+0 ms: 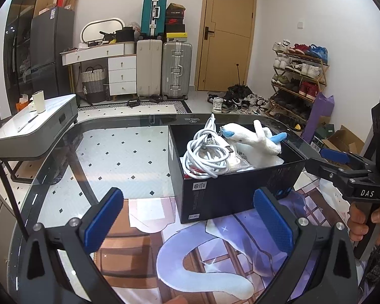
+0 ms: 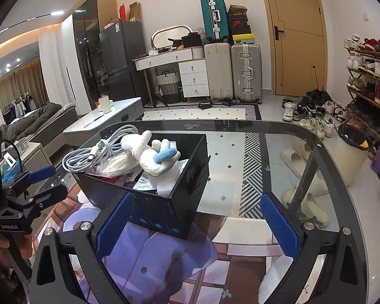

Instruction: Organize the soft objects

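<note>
A black box (image 1: 230,192) stands on a glass table (image 1: 129,152); it also shows in the right wrist view (image 2: 164,210). A white plush toy with blue parts (image 1: 255,139) (image 2: 154,157) lies on top of its contents, beside a coil of white cable (image 1: 207,157) (image 2: 96,152). My left gripper (image 1: 190,217) is open and empty, just short of the box's near left corner. My right gripper (image 2: 195,225) is open and empty, in front of the box's near right corner. Each gripper also appears in the other's view, the right (image 1: 337,162) and the left (image 2: 35,179).
A printed mat (image 1: 190,253) covers the near part of the table. Beyond stand a grey side table (image 1: 35,126), suitcases (image 1: 164,68), a white desk, a shoe rack (image 1: 299,76) and loose shoes. Slippers (image 2: 306,202) and a bin (image 2: 352,152) lie under and beside the glass.
</note>
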Motion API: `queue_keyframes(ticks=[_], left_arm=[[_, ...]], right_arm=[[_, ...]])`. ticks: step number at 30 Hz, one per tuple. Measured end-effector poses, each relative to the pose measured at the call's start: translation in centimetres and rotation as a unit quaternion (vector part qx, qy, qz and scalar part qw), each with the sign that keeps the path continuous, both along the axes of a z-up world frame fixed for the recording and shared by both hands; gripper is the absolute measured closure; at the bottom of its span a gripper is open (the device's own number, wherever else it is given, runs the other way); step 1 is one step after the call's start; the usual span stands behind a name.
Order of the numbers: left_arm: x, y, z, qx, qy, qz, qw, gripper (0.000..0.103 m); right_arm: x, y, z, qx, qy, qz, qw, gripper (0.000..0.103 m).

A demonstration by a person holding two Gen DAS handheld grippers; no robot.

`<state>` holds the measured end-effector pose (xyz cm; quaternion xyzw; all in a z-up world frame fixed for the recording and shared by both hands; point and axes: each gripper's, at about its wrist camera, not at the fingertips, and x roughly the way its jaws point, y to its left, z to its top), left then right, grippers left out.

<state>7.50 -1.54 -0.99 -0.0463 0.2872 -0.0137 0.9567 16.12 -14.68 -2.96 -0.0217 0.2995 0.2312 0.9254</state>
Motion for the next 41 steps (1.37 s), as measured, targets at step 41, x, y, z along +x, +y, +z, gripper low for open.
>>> queue_keyframes(ticks=[41], left_arm=[[-0.1,-1.1,-0.5,0.023,-0.015,0.011,0.9996,0.000]], right_arm=[[-0.5,0.1,-0.3,-0.009,-0.020,-0.004,1.000,0.002]])
